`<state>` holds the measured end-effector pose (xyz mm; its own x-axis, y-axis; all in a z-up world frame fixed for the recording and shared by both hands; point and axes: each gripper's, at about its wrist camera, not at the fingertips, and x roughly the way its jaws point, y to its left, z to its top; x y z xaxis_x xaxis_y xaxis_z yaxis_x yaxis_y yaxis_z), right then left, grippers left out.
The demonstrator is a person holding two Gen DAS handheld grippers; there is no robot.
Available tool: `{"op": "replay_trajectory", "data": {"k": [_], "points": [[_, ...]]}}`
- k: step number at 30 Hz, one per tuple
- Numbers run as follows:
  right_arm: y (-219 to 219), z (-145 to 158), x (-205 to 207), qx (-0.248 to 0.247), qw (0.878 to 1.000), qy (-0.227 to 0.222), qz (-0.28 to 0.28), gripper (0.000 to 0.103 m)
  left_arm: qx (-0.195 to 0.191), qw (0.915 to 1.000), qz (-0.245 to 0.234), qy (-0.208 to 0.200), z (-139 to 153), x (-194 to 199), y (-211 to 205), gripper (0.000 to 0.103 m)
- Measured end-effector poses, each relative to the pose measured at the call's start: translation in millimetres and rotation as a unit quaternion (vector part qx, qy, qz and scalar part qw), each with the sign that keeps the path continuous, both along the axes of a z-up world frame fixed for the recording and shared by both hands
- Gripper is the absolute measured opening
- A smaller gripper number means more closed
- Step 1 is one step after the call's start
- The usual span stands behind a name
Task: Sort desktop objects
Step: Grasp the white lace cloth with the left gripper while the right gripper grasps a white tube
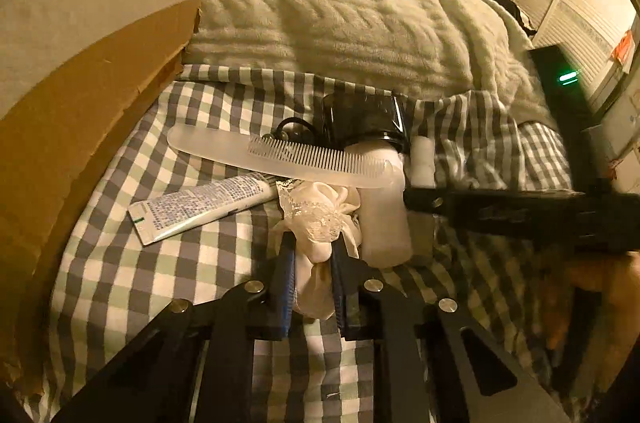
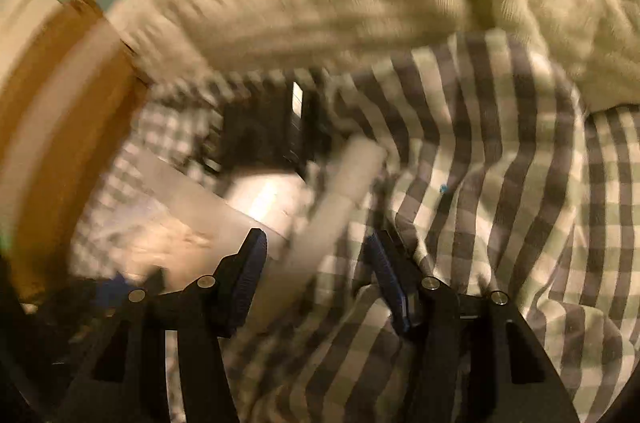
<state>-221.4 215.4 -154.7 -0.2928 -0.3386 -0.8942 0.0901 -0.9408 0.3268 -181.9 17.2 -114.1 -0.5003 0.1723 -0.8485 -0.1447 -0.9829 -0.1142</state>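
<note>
Dim, warm yellow indoor light throughout. Sharp in the left wrist view, apart from the smeared right gripper [image 1: 416,201] beside the jaws. Heavily motion-blurred in the right wrist view, especially ahead of the jaws. Fisheye-bent, dark-vignetted at edges.

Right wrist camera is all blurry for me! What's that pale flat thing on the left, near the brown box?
Observer: It's a see-through comb. The left wrist view shows it sharply, with one end lying over a white bottle.
Operator: What's the other gripper doing?
Observer: The left gripper is shut on a cream lace cloth, just in front of the comb.
Operator: Is anything else lying there?
Observer: Yes, a squeeze tube with small print lies flat on the checked sheet, between the cloth and the cardboard box.
</note>
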Motion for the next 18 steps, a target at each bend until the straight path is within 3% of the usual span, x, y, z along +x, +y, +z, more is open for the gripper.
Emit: {"op": "replay_trajectory", "data": {"k": [4, 6, 7, 10, 18], "points": [[-12, -18, -10, 0.043, 0.999, -0.017, 0.006, 0.044, 0.01, 0.9999, 0.007, 0.004, 6, -3, -6, 0.014], [-14, -17, -8, 0.057, 0.998, -0.005, 0.007, 0.035, 0.012, 0.9999, 0.008, 0.005, 9, -3, -9, 0.013], [-14, -14, -4, 0.058, 0.998, 0.006, 0.006, 0.026, 0.011, 0.9999, 0.006, 0.008, 11, -2, -9, 0.013], [-9, -2, 8, 0.045, 0.998, 0.041, -0.001, 0.018, 0.025, 0.9994, 0.003, 0.023, 24, 3, -10, 0.013], [-9, 59, 42, -0.021, 0.994, 0.109, -0.008, 0.011, 0.056, 0.9941, -0.006, 0.092, 85, 18, -8, 0.012]]}}
